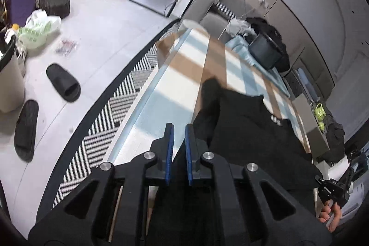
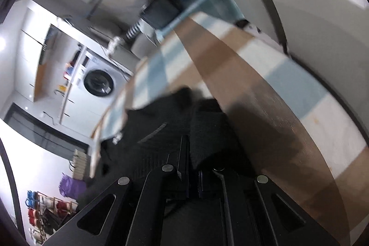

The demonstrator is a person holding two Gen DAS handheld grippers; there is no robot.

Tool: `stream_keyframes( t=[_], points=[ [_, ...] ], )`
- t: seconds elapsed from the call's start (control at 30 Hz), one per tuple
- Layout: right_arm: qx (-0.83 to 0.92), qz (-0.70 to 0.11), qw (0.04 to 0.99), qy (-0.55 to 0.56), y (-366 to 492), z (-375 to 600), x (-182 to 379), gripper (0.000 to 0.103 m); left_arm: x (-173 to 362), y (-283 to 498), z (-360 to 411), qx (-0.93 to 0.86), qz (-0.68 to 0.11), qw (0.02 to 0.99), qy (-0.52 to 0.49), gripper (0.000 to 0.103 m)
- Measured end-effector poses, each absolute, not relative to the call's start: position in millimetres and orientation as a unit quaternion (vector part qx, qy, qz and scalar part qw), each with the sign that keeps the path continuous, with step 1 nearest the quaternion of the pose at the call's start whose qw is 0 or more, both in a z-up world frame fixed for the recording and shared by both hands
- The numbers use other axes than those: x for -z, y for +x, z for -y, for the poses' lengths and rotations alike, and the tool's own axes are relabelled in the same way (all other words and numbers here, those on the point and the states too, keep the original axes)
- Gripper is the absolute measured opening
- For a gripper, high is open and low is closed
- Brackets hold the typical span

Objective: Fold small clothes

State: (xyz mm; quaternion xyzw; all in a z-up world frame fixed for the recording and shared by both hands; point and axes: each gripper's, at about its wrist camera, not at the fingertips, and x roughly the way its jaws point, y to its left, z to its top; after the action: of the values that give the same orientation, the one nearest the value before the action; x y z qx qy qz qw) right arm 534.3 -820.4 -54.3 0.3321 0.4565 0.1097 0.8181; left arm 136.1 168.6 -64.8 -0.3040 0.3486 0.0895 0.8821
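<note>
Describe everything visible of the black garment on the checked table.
The black garment is dark, soft, knit-looking fabric, rumpled and partly folded on the checked table, with a small white mark near one edge. One narrow part stretches away across the cloth. The left gripper sits at its edge; the right gripper is over it, fabric bunched at its fingers.

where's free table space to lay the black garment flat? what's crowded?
Free: the checked tabletop ahead of the left tongs, between the black garment and the edge over the striped rug; in the right wrist view, the brown and blue stretch right of the garment. Crowded: the far end, with the black bin and the heaped clothes.
</note>
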Motion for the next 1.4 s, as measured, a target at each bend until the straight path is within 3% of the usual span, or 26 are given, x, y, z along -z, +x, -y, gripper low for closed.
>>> stream_keyframes(
  t=[0.1,0.17,0.27,0.33,0.57,0.6,0.63,0.67,0.77,0.83,1.27,1.4],
  points=[
    [-0.119,-0.470,0.823,0.297,521,820,50,0.021,66,126,-162,-0.080,-0.359,0.884,-0.287,0.007],
    [-0.126,-0.469,0.829,0.277,510,821,47,0.041,65,118,-154,-0.072,-0.361,0.888,-0.274,0.017],
    [-0.139,-0.469,0.839,0.239,487,822,45,0.044,62,104,-137,-0.064,-0.368,0.893,-0.253,0.037],
    [-0.137,-0.473,0.845,0.207,472,820,45,0.045,61,99,-125,-0.057,-0.374,0.895,-0.236,0.044],
    [-0.167,-0.473,0.855,0.133,441,806,51,0.048,74,102,-85,-0.049,-0.414,0.893,-0.169,0.043],
    [-0.168,-0.473,0.856,0.125,440,803,51,0.048,76,102,-81,-0.050,-0.417,0.893,-0.159,0.039],
    [-0.173,-0.471,0.858,0.114,440,799,51,0.047,77,103,-75,-0.046,-0.419,0.895,-0.148,0.027],
    [-0.177,-0.469,0.860,0.098,438,794,51,0.039,79,103,-71,-0.039,-0.420,0.895,-0.143,0.019],
    [-0.176,-0.466,0.865,0.063,434,784,52,0.029,80,102,-62,-0.041,-0.419,0.898,-0.127,0.016],
    [-0.179,-0.468,0.864,0.054,432,780,52,0.024,82,100,-60,-0.040,-0.419,0.898,-0.131,0.016],
    [-0.192,-0.477,0.856,0.060,411,788,51,0.024,81,66,-64,-0.037,-0.425,0.895,-0.129,0.016],
    [-0.200,-0.475,0.845,0.143,423,799,49,0.032,75,71,-79,-0.026,-0.424,0.886,-0.187,0.022]
  ],
)
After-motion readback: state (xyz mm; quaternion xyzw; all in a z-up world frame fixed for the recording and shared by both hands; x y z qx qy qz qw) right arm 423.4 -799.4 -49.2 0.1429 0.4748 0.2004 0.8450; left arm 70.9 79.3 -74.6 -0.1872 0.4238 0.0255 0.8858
